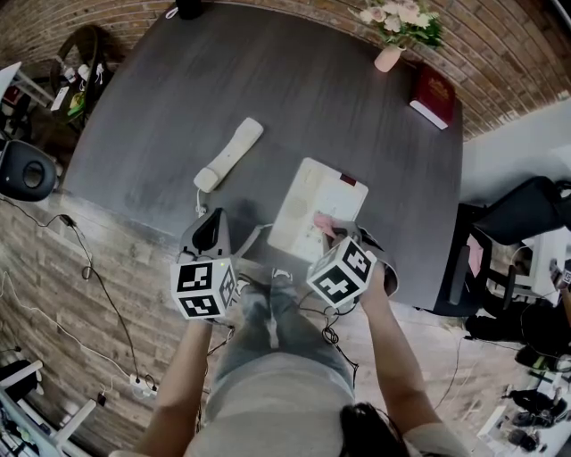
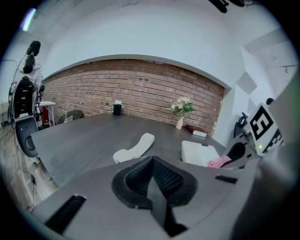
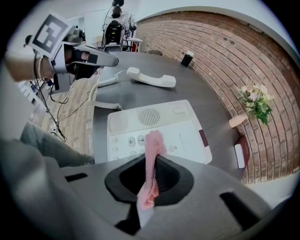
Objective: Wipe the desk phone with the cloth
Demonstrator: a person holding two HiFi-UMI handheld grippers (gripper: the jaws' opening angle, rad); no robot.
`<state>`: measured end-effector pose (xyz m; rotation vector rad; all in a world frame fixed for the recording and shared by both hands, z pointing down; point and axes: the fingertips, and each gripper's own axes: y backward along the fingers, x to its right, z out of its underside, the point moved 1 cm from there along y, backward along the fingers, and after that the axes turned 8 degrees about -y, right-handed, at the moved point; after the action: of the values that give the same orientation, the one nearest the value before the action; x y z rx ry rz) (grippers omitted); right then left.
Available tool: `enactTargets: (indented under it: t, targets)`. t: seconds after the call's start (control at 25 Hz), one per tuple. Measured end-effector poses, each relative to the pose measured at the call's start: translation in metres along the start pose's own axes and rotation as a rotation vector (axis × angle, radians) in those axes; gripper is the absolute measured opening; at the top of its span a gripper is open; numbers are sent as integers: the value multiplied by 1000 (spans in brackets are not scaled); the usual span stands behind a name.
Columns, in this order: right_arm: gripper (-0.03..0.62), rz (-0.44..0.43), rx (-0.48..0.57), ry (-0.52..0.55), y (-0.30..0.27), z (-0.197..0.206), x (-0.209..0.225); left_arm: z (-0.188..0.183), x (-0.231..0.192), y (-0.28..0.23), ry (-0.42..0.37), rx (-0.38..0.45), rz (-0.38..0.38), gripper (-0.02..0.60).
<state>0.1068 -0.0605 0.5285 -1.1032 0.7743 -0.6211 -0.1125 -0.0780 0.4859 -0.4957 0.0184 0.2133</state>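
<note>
The white desk phone base (image 1: pixel 317 210) lies near the front edge of the dark table (image 1: pixel 294 98). Its handset (image 1: pixel 230 153) lies off the cradle to the left, still joined by its cord (image 3: pixel 105 93). My right gripper (image 1: pixel 334 234) is over the base's near end, shut on a pink cloth (image 3: pixel 152 157). The cloth hangs onto the keypad area of the base (image 3: pixel 154 126). My left gripper (image 1: pixel 210 230) hovers at the table's front edge, left of the base, shut with nothing in it (image 2: pixel 151 164). From there I see the handset (image 2: pixel 136 147) and the cloth (image 2: pixel 218 162).
A vase of flowers (image 1: pixel 393 36) and a red book (image 1: pixel 433 94) stand at the far right of the table. A black speaker (image 1: pixel 189 9) sits at the far edge. A brick wall runs behind, and chairs and cables (image 1: pixel 89 268) surround the table.
</note>
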Motion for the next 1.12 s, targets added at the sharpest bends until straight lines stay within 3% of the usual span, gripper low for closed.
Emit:
enactTargets:
  t: [1.12]
  targets:
    - [23,-31,-3,-12,4,16,-34,16,6,17,-4,-14,13,5]
